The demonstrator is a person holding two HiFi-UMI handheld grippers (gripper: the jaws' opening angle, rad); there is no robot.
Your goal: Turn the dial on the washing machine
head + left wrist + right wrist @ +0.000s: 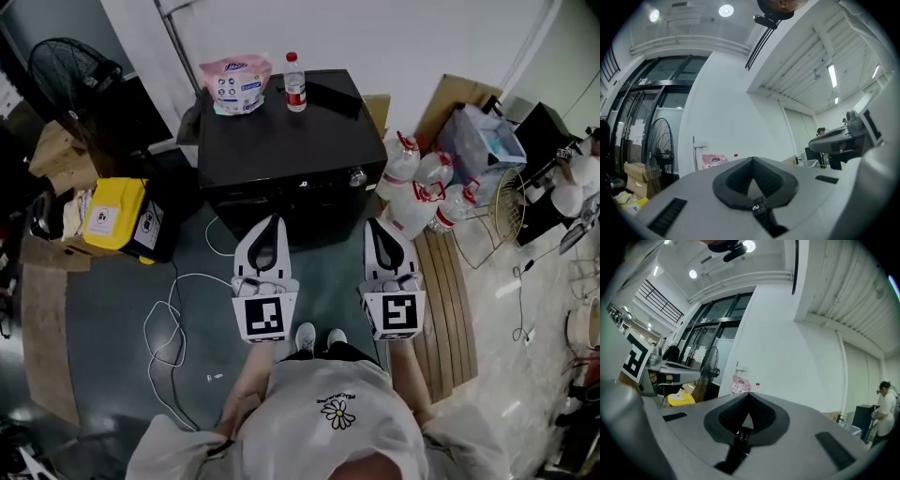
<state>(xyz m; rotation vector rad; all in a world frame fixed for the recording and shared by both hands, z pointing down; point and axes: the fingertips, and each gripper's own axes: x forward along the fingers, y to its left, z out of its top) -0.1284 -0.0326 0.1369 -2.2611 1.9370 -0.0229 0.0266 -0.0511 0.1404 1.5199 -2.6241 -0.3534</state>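
Finding the small silvery dial (357,176) a little right of centre in the upper half of the head view, sitting at the right end of the front of the black washing machine (281,141), with nothing touching it. Holding the left gripper (273,221) and the right gripper (376,225) side by side just below the machine's front edge, both pointing up-frame, the right one's tip lying near the dial and apart from it. Showing both pairs of jaws pressed together in the left gripper view and the right gripper view, with nothing between them. Carrying, along the top edge of the machine's lid, a pink pouch (235,84) and an upright water bottle (294,82) just beside it. Crowding the machine's right side, white jugs (417,187) with red caps. Standing at the frame's upper left, a black fan (70,70), and below it, at the left, a yellow box (112,214). Trailing over the floor at the lower left, a white cable (173,319).
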